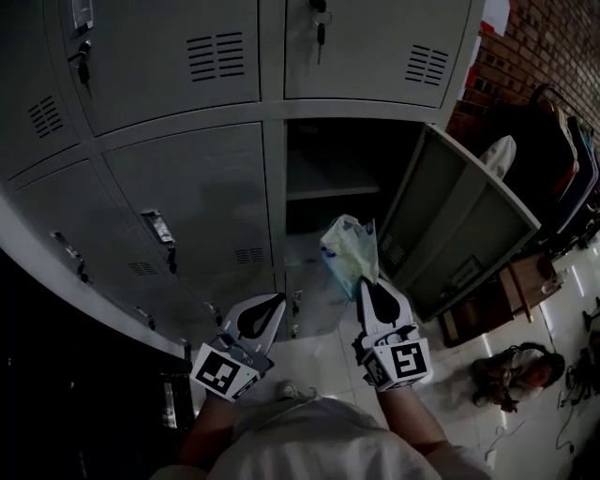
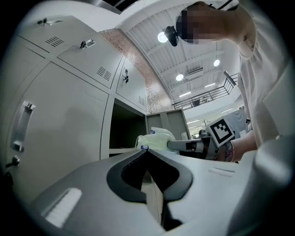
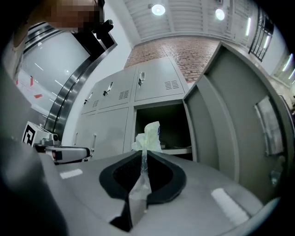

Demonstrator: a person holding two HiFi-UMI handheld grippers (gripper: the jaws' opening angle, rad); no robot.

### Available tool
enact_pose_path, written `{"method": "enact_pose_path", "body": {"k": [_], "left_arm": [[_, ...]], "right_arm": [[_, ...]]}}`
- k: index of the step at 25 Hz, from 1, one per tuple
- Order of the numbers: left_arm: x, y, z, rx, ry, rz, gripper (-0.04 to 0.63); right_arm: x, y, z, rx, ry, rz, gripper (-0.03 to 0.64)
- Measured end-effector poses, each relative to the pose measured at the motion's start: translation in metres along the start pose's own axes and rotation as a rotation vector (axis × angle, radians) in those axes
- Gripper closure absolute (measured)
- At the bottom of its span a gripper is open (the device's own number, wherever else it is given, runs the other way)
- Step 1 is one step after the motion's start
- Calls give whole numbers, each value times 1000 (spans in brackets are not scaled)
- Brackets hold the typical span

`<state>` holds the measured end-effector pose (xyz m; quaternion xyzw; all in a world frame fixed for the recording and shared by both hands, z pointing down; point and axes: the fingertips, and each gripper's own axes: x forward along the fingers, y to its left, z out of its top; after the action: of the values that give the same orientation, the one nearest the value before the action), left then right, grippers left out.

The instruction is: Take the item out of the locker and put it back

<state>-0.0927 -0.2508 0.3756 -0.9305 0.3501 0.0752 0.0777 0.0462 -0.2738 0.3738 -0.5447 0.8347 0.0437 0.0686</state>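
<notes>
operator: what are my claws on?

spotter: your right gripper is clamped on the thin near edge of the pale green packet. the film runs down between the pads and the bulk stands up past the tips. your left gripper has its jaws together on nothing. it sits to the left of the right one, apart from the packet.

operator: where is the packet against the locker?

spotter: it is in front of the open compartment, low at its mouth and just right of the post between the doors. i can't tell whether its far end crosses into the opening. inside, a shelf runs across, with dark space above and below it.

operator: what stands in my way?

spotter: on the right, the open door stands out toward you, with its inner face close beside your right gripper. on the left are the closed doors, and a handle sticks out of one, not far from your left gripper. keys hang from the lock of the door above the opening.

operator: and room to move?

spotter: between the post and the open door the mouth is free from side to side. pale floor tiles lie under both grippers. far right there is a brick wall. a bag lies on the floor near right, well apart from you.
</notes>
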Motion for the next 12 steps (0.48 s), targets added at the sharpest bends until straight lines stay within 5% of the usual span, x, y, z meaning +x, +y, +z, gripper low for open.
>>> {"method": "enact_pose_path", "body": {"k": [4,12], "left_arm": [[21,27,9,47,-21,-15,626],[34,50,-1,10,-20,12,626]], "right_arm": [[31,-8,11,-20,-16,-18,600],[84,-27,26,-64,-45,-22,600]]}}
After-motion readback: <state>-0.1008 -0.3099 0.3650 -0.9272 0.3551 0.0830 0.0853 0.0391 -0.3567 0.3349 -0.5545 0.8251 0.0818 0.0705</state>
